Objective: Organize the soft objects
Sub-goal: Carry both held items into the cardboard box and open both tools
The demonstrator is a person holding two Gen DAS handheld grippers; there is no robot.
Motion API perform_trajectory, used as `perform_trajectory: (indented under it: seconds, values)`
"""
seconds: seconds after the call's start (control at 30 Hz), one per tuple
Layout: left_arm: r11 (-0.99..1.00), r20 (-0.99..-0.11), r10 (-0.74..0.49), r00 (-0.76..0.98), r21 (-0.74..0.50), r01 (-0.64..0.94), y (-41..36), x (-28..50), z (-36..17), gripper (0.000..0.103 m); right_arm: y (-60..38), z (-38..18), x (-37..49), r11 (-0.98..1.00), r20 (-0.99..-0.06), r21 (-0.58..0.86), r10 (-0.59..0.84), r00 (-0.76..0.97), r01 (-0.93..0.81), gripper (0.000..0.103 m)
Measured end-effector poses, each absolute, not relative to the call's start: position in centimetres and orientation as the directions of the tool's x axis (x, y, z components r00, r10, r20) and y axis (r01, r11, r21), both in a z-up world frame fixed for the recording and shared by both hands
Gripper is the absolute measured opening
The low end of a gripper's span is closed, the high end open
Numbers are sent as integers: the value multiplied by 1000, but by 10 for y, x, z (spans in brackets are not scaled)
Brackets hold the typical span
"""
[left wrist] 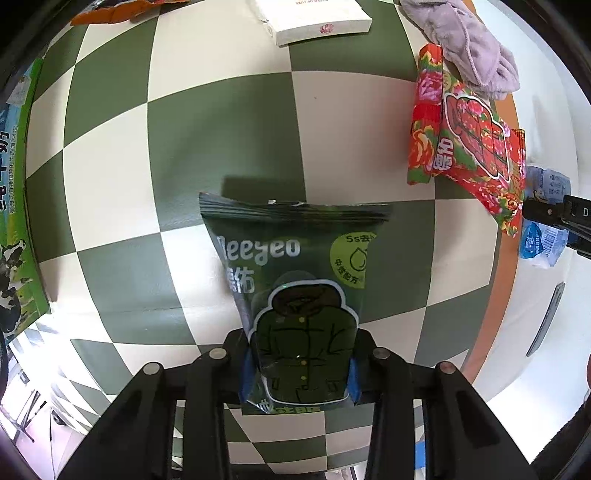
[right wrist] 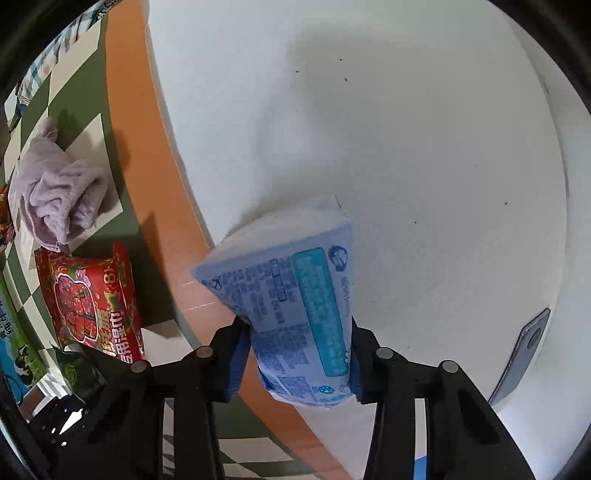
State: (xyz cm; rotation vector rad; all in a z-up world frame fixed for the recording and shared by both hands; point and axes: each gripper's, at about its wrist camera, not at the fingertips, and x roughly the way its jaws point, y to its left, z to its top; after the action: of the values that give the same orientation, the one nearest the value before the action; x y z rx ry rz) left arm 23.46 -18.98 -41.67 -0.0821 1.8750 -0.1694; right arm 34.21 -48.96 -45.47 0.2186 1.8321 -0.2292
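Note:
My left gripper is shut on the lower end of a dark green wipes packet printed with a coat; the packet stands over the green-and-white checked cloth. In the right wrist view my right gripper is shut on a blue tissue pack, its blue pads pressing both sides, above a white surface. The same blue tissue pack shows at the right edge of the left wrist view. Red floral packets and a crumpled lilac towel lie on the cloth to the upper right.
A white box lies at the far edge of the cloth, and a green milk carton box stands at the left. An orange border separates cloth and white surface. A phone lies on the white surface at the right.

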Motion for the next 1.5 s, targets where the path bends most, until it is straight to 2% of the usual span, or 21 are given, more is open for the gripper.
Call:
perform_trajectory:
  seconds: [0.23,0.5,0.67,0.87,1.03,1.17,1.3,1.5]
  values:
    - [977,-940,-188,-283,-209,45,-183,234,-390,31,-484,-436,335,956,-968,-48,28,-250,290,38]
    - [939,-941,-319,-112,-330,97,-137,221,-286,31,-434,-361,311,967,-984,91,124,-127,239,38]
    - [935,-940,-342,7,-339,103,-71,216,-226,31,-337,-305,270,967,-976,206,214,-40,150,38]
    - [959,-952,-285,109,-282,44,41,218,-187,31,-176,-261,248,947,-946,322,321,32,20,37]
    - [982,-973,-173,153,-182,-51,132,235,-191,31,-66,-243,267,936,-936,347,350,46,-67,37]
    - [987,-984,-91,150,-110,-121,196,253,-210,31,3,-237,291,942,-946,312,320,56,-120,38]
    - [985,-992,-37,122,-57,-162,238,279,-244,31,59,-249,317,956,-962,260,269,54,-137,38]
    - [983,-998,-18,52,-27,-181,270,313,-290,31,102,-290,351,979,-985,167,171,34,-113,38]
